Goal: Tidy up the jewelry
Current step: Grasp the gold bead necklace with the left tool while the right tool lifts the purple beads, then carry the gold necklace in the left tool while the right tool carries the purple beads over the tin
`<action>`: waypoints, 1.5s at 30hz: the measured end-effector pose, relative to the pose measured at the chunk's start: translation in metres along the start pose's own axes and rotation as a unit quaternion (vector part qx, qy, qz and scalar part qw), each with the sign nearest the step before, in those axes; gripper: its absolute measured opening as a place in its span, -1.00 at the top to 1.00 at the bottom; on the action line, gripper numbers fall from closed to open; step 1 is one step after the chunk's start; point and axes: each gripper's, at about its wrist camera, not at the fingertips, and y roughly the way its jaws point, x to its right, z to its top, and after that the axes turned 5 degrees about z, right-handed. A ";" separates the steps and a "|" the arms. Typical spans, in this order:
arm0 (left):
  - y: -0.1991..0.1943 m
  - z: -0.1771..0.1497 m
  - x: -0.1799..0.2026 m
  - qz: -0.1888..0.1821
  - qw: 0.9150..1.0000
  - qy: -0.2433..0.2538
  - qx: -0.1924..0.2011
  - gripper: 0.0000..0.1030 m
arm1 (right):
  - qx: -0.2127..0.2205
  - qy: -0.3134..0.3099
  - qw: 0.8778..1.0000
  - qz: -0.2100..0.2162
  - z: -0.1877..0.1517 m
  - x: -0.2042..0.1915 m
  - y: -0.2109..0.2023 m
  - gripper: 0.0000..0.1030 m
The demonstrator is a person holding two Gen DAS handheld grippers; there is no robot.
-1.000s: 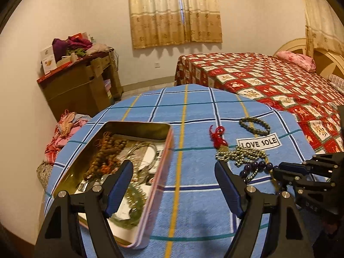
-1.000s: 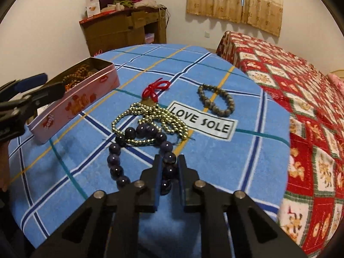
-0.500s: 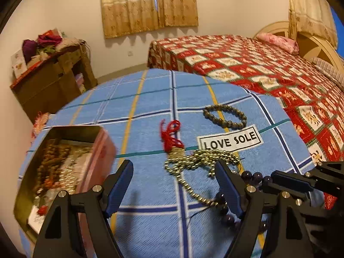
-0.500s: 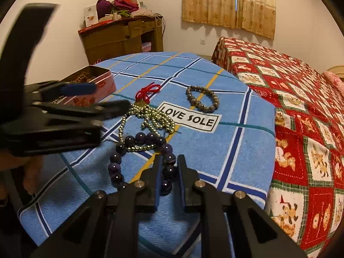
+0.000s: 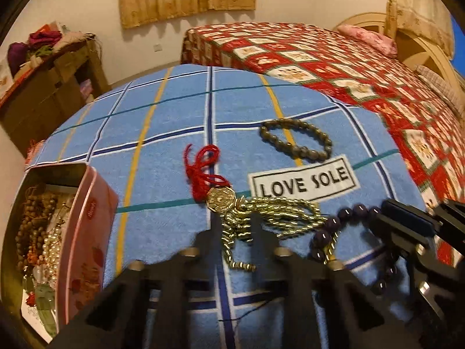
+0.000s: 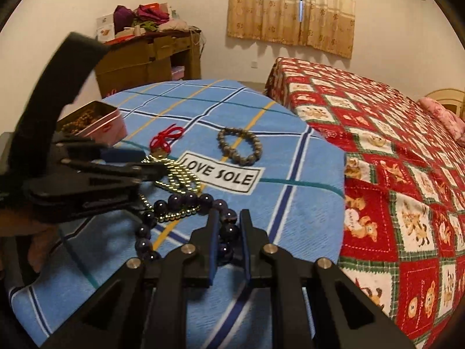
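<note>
At lower left, our tin [image 5: 87,221] already holds several strands. Our left gripper [image 5: 236,226] has just closed on the gold chain [image 5: 276,212] at centre; our right gripper [image 6: 228,232] clenches the purple bracelet [image 6: 186,200]. The grey bracelet [image 5: 296,142] lies untouched above.

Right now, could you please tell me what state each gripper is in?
Left gripper: jaws have just been closing, now shut on the gold bead chain.
Right gripper: shut on the dark purple bead bracelet.
</note>
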 end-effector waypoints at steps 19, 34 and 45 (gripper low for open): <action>-0.105 -0.023 -0.049 0.006 0.991 -0.070 0.113 0.84 | 0.045 -0.010 0.998 0.043 0.012 -0.019 -0.031 0.69; -0.137 -0.032 -0.074 0.025 0.984 -0.098 0.149 0.84 | 0.085 -0.033 0.993 0.071 0.033 -0.042 -0.055 0.69; -0.159 -0.036 -0.093 0.069 0.977 -0.108 0.168 0.84 | 0.100 -0.060 0.989 0.092 0.054 -0.068 -0.056 0.69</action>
